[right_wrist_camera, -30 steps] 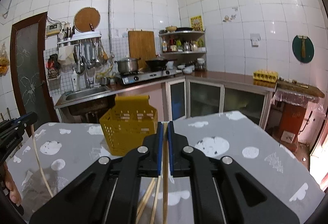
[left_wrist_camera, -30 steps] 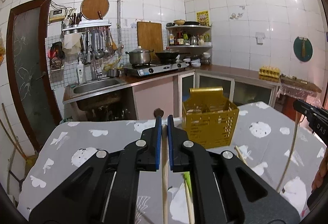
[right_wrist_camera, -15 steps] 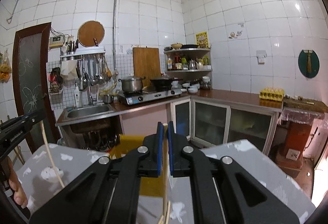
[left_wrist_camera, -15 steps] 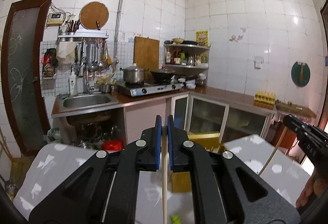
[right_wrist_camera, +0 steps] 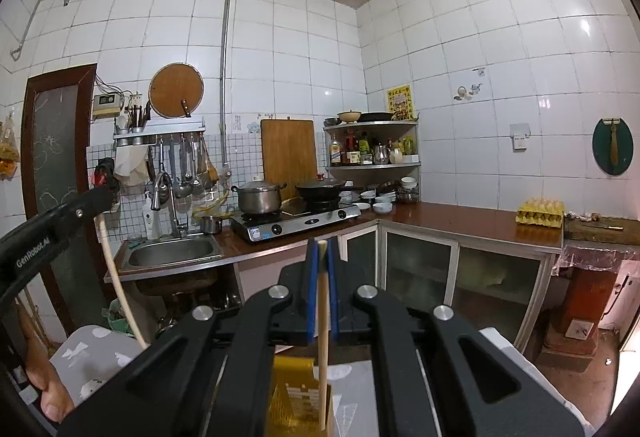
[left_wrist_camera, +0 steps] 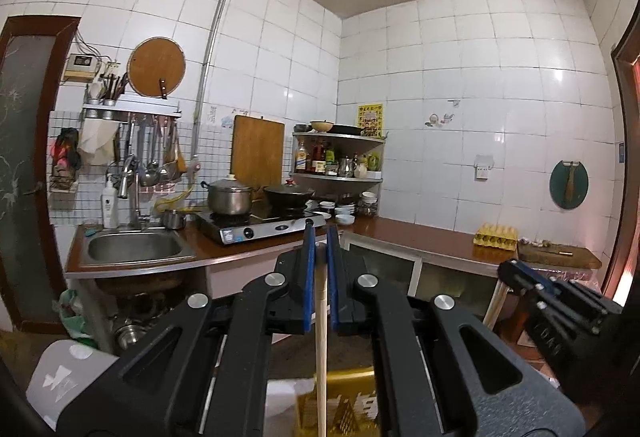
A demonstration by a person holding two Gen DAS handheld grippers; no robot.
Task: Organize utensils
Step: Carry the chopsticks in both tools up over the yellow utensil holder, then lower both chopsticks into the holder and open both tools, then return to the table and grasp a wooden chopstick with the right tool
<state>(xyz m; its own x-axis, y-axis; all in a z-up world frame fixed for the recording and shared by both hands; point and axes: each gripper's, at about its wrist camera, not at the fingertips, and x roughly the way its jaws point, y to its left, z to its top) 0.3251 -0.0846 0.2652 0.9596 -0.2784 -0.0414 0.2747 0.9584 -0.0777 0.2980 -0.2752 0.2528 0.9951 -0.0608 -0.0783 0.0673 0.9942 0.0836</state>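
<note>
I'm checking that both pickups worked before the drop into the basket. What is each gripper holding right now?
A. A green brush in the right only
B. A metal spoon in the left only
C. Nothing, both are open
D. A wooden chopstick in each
D: the left gripper is shut on a wooden chopstick and the right gripper on another chopstick, each hanging down toward the yellow basket.
</note>
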